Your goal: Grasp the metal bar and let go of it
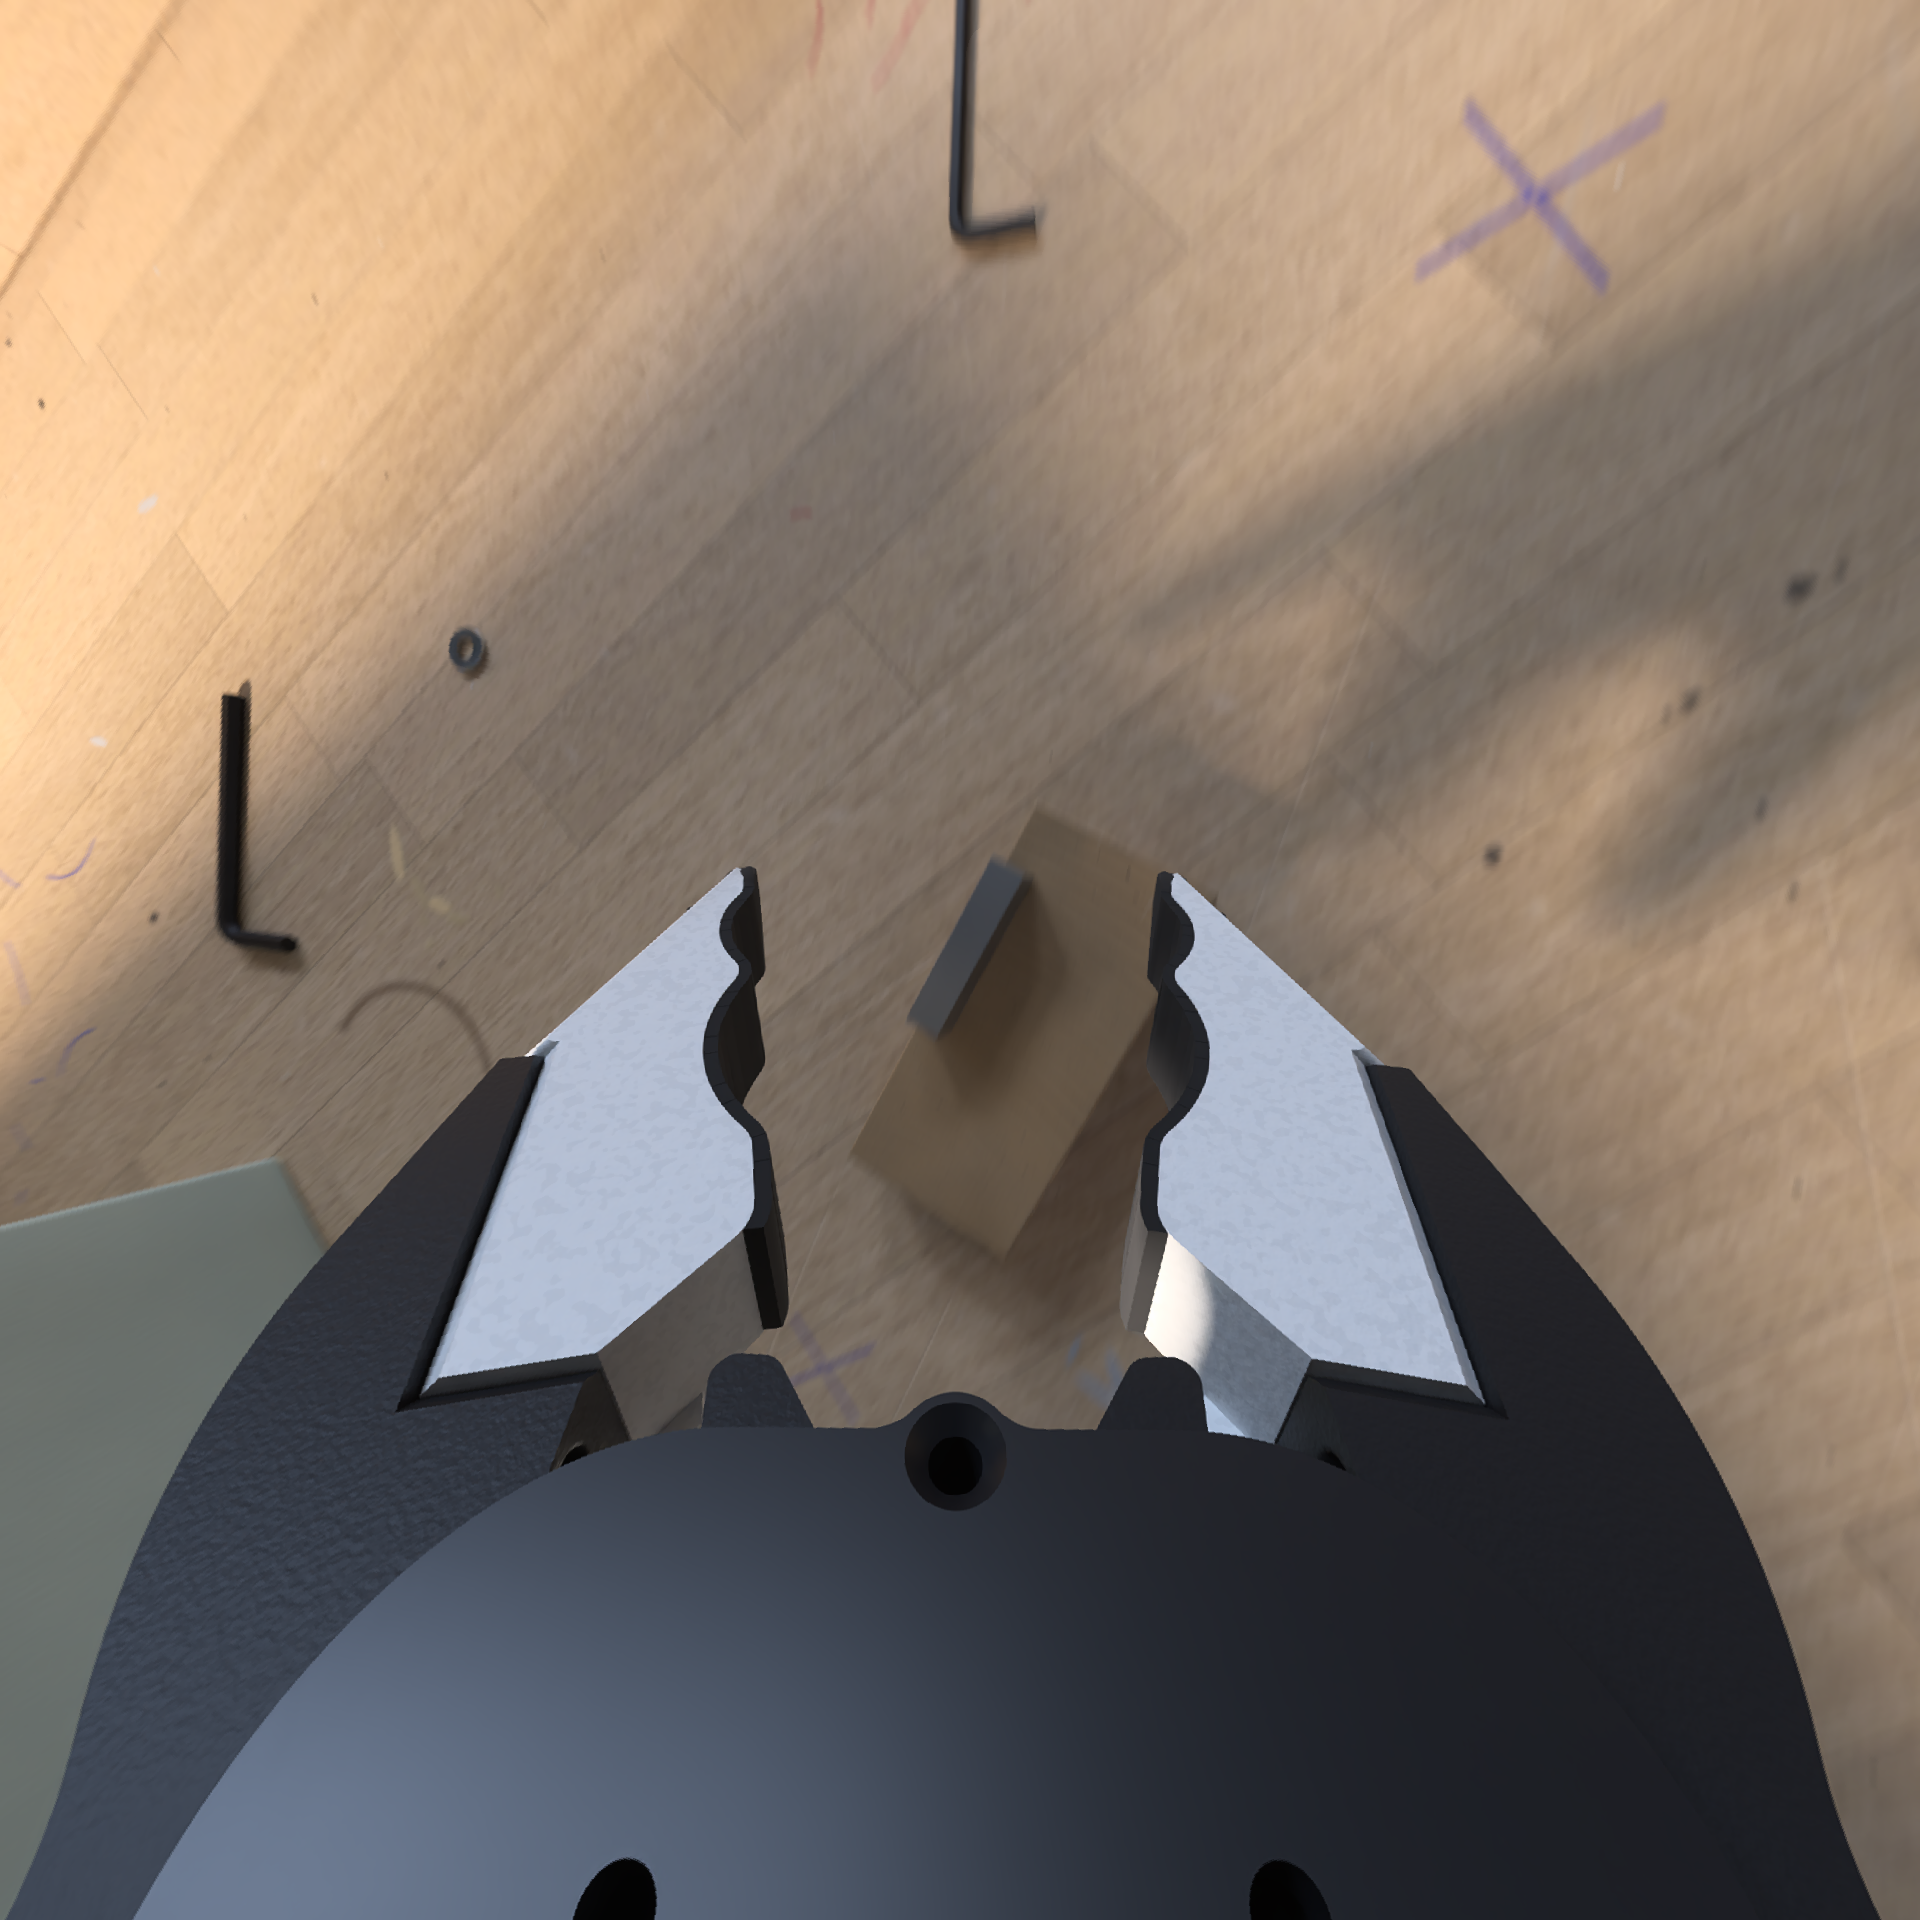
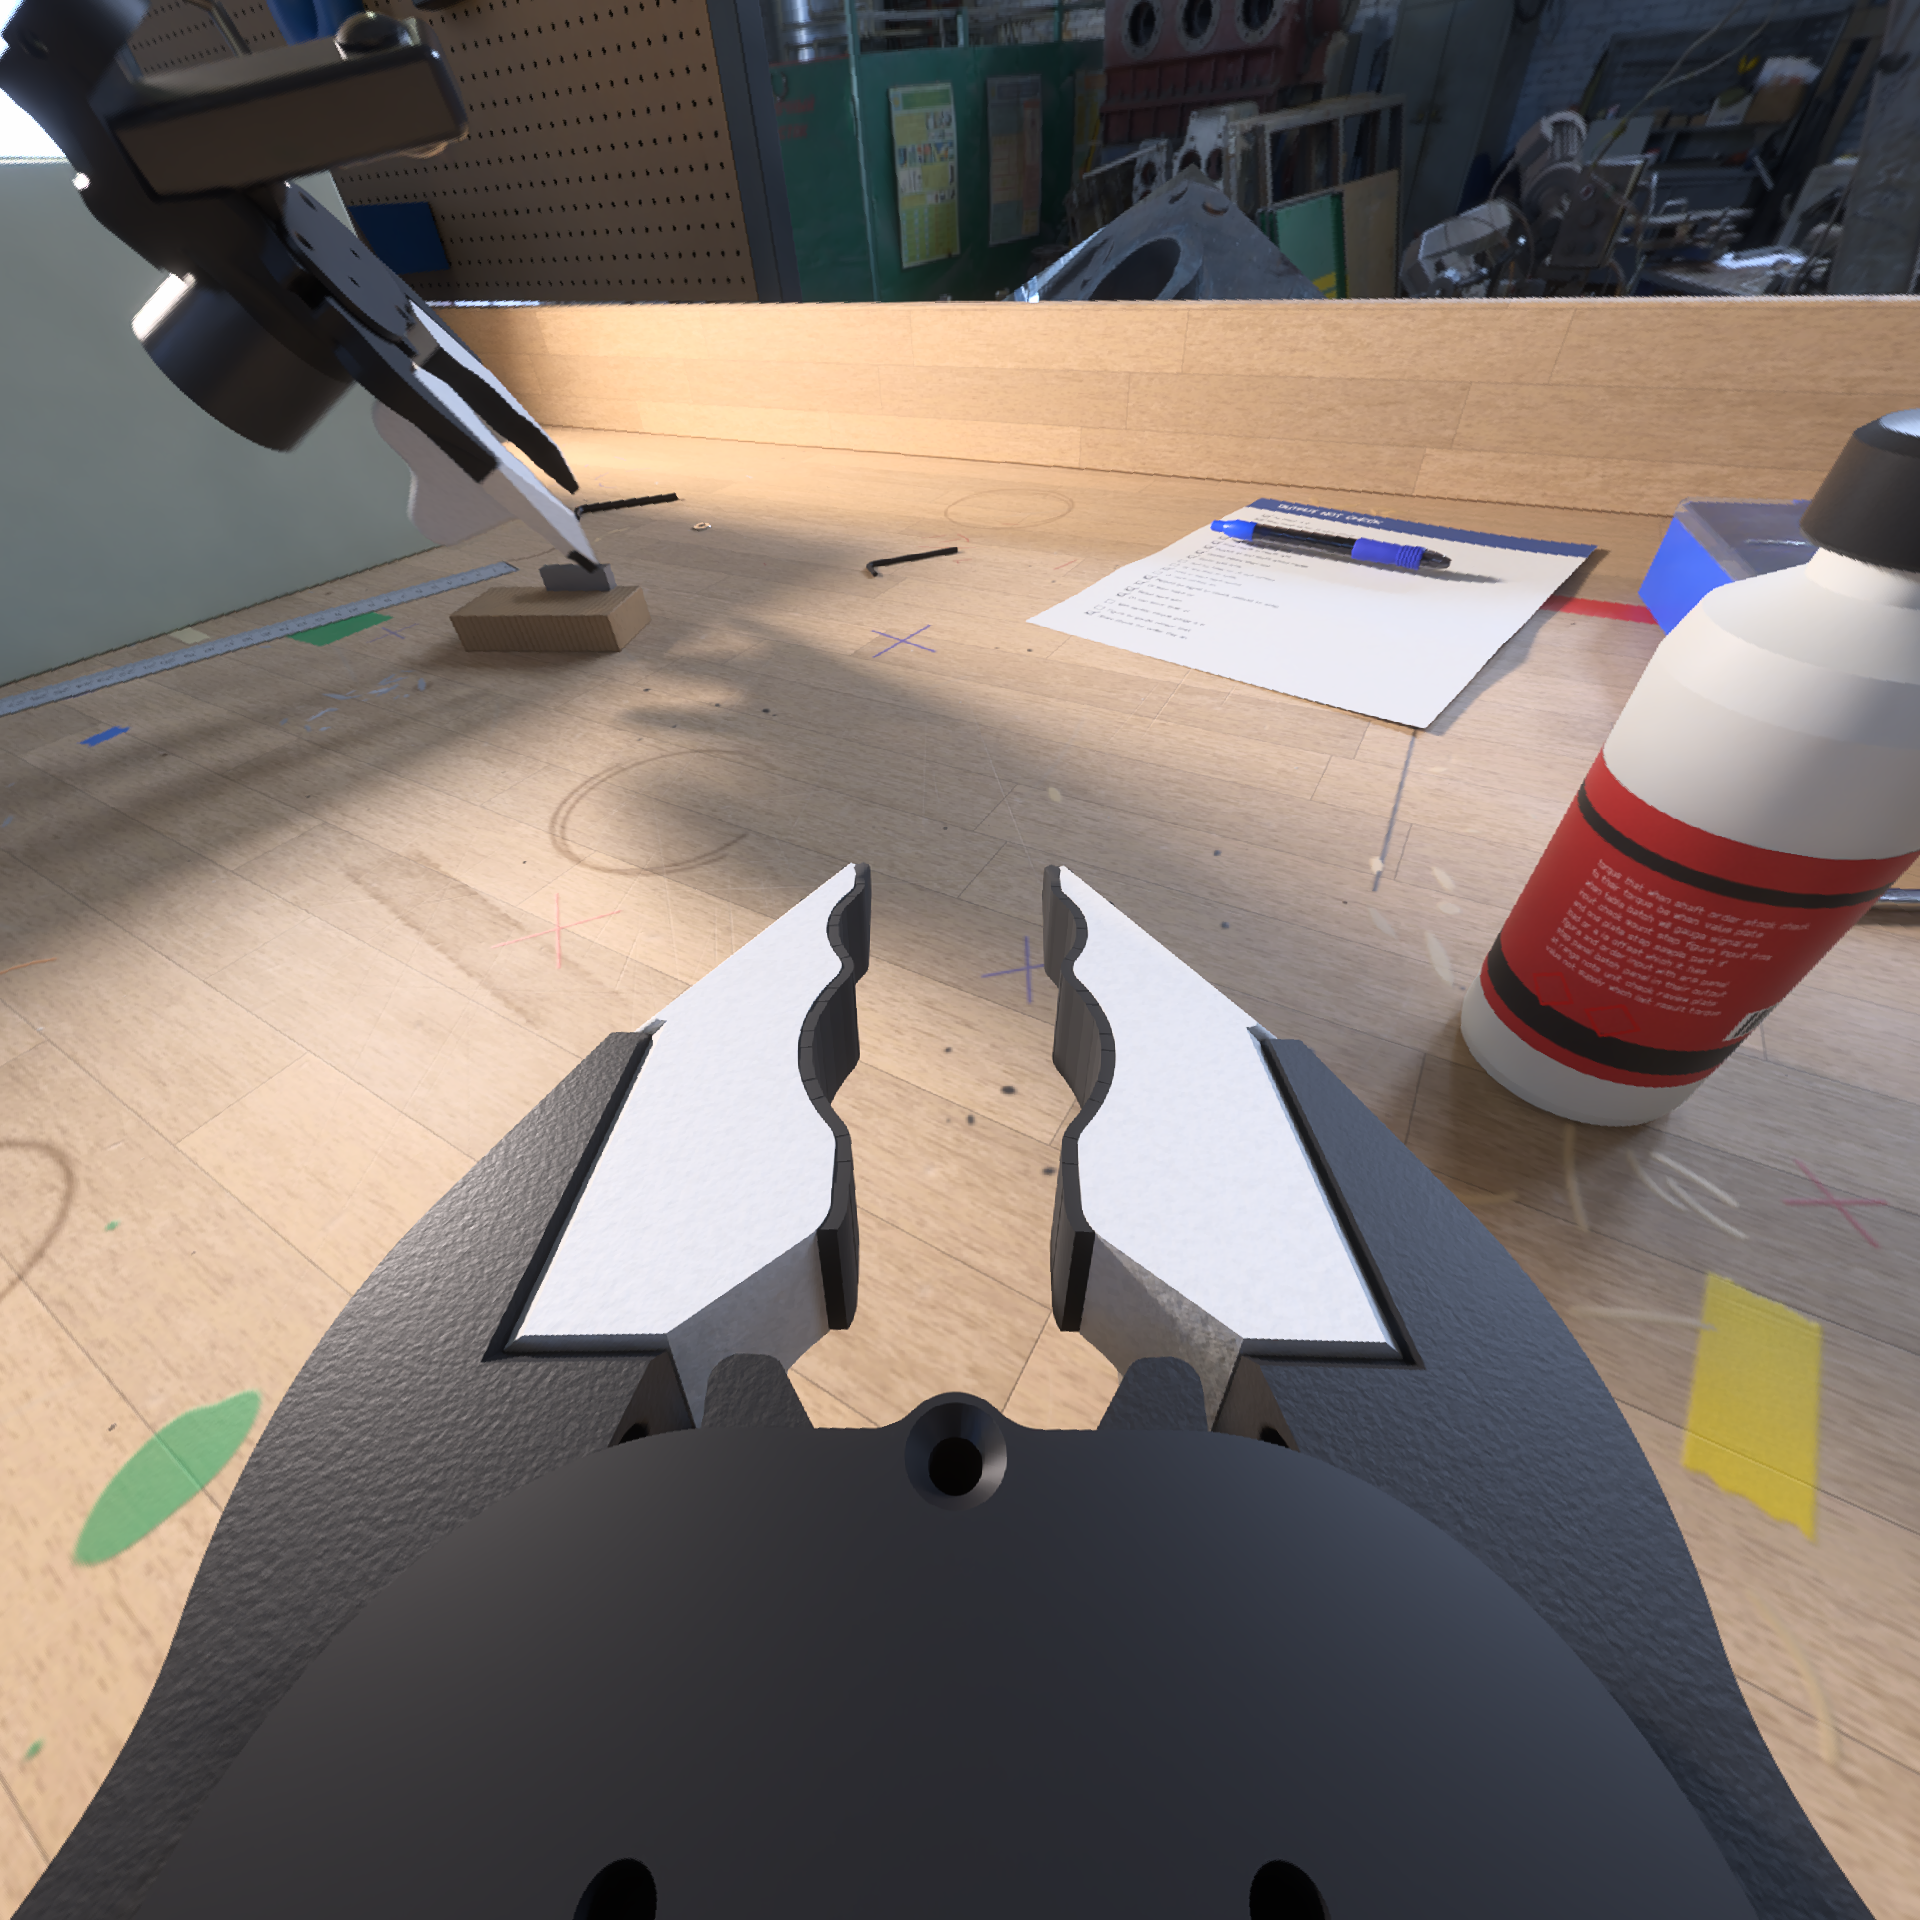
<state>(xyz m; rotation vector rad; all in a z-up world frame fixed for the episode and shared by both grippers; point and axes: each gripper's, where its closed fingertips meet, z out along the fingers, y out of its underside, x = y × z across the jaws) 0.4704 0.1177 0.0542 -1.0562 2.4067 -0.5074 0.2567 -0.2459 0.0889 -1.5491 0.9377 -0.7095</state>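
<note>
Spanning wooden workbench (image 2: 935,790), pegboard (image 2: 582,156), workshop clutter

I see a grey metal bar (image 1: 968,961) on a tan, ribbed wood block (image 1: 1003,1101). The tabletop (image 1: 623,416) is pale plank-grain wood with purple and pink crosses and yellow, green, blue tape patches. My left gripper (image 1: 956,894) has black shells, speckled white fingers. Hex keys (image 1: 237,831) are black. The bottle (image 2: 1725,831) is white, with a red black-striped label and black cap; the pen (image 2: 1330,545) is blue and black on white paper (image 2: 1320,623).
</note>
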